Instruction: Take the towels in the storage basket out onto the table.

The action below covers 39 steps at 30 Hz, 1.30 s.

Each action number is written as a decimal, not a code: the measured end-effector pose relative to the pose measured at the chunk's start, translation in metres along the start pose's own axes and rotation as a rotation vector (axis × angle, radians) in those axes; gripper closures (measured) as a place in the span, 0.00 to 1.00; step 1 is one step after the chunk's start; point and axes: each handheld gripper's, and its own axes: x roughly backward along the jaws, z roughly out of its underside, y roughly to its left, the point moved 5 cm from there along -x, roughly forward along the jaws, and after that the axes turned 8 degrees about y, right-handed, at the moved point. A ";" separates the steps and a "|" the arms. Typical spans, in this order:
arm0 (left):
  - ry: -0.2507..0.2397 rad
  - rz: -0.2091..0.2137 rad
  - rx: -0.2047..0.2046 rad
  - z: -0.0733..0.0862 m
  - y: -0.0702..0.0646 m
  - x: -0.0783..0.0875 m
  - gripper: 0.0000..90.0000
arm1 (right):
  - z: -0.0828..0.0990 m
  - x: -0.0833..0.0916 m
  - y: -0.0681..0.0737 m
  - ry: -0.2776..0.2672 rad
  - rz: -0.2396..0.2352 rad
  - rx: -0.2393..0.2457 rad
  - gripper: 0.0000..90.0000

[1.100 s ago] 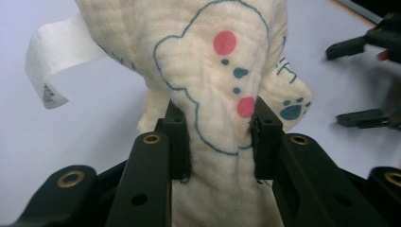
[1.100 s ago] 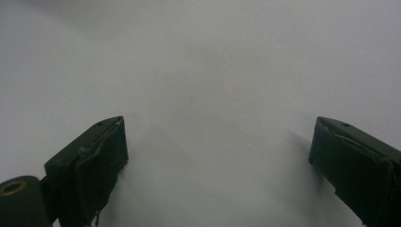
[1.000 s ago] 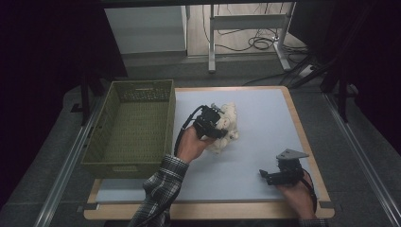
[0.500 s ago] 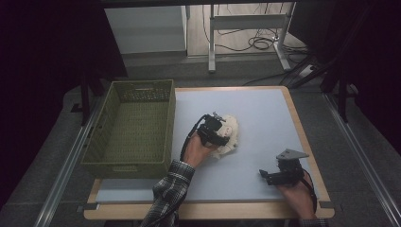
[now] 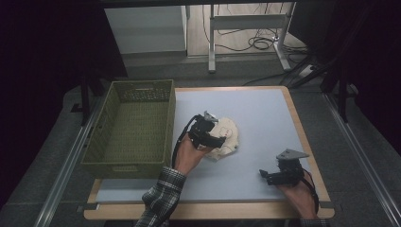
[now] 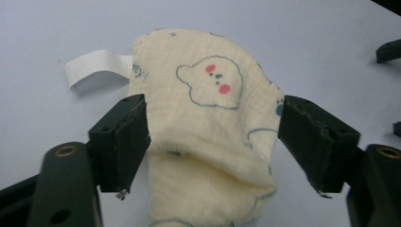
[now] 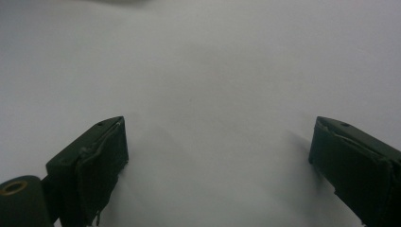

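A cream cloth (image 5: 229, 135) printed with a small ghost face (image 6: 213, 78) lies crumpled on the blue-grey mat. It has a white label (image 6: 90, 71) at one edge. My left gripper (image 5: 218, 140) hovers over it. The cloth (image 6: 208, 142) sits between the two jaws, which have just been opening; the pads stand at its sides without pinching it. My right gripper (image 5: 265, 176) rests near the mat's front right corner. In the right gripper view it (image 7: 217, 156) is open wide over bare mat, with nothing between the jaws.
An olive woven basket (image 5: 125, 168) stands along the left side of the table, with nothing visible inside it. The wooden table rim (image 5: 302, 137) frames the mat. A desk frame and cables lie on the floor beyond the far edge.
The left hand came nearer and lower with the cloth. Its jaws went from closed on the bunched cloth to apart, and the cloth now lies on the mat. The right gripper stayed put.
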 end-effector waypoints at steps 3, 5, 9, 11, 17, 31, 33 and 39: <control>-0.010 -0.016 -0.012 0.009 -0.005 0.008 0.37 | 0.000 0.003 -0.001 -0.013 0.004 -0.008 0.18; -0.010 -0.023 -0.020 0.014 -0.007 0.011 0.44 | -0.001 0.005 -0.002 -0.018 -0.018 -0.013 0.27; -0.028 -0.031 -0.022 0.028 -0.012 0.016 0.52 | -0.010 0.008 0.000 -0.036 -0.067 -0.012 0.41; -0.025 -0.033 -0.018 0.035 -0.014 0.015 0.54 | -0.018 0.008 0.001 -0.042 -0.091 0.005 0.45; -0.018 -0.046 0.033 0.061 -0.013 0.004 0.52 | -0.047 -0.002 0.009 -0.062 -0.146 0.047 0.52; -0.043 -0.103 0.152 0.084 0.007 -0.024 0.39 | -0.097 -0.055 0.033 -0.015 -0.192 0.110 0.66; -0.051 -0.113 0.159 0.084 0.008 -0.025 0.37 | -0.099 -0.058 0.034 -0.009 -0.189 0.111 0.75; -0.044 -0.114 0.160 0.084 0.010 -0.027 0.32 | -0.101 -0.051 0.033 -0.028 -0.202 0.125 0.97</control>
